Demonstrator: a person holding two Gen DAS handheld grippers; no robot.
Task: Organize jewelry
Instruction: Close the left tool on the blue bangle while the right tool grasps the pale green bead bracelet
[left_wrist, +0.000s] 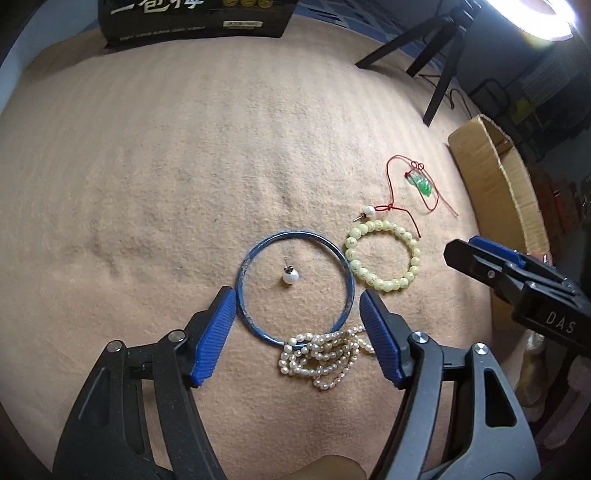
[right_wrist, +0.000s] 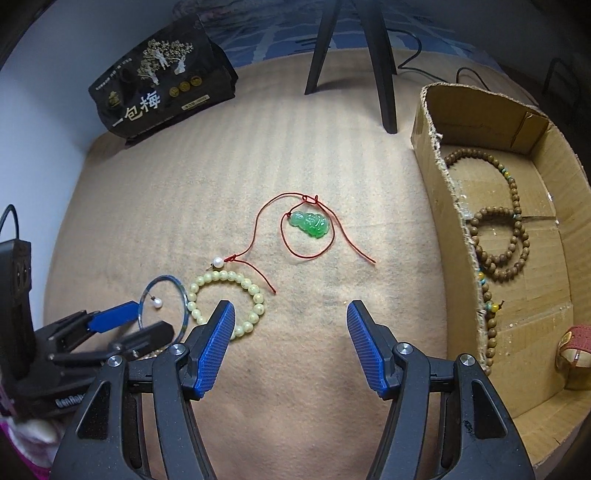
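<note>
On the tan cloth lie a blue bangle (left_wrist: 295, 288) with a pearl earring (left_wrist: 290, 276) inside it, a pile of pearl necklace (left_wrist: 325, 356), a pale green bead bracelet (left_wrist: 384, 254), a second pearl earring (left_wrist: 368, 211) and a green jade pendant (right_wrist: 310, 223) on red cord. My left gripper (left_wrist: 297, 310) is open, its fingers on either side of the bangle's near half. My right gripper (right_wrist: 290, 325) is open and empty above bare cloth, nearer than the pendant. The bangle (right_wrist: 162, 302) and bracelet (right_wrist: 227, 306) show at left in the right wrist view.
A cardboard box (right_wrist: 436, 184) at the right holds brown wooden bead strands (right_wrist: 506, 243) and a red-banded ring (right_wrist: 572, 350). A black snack bag (right_wrist: 162, 81) lies at the far left. Black tripod legs (right_wrist: 380, 66) stand at the far edge.
</note>
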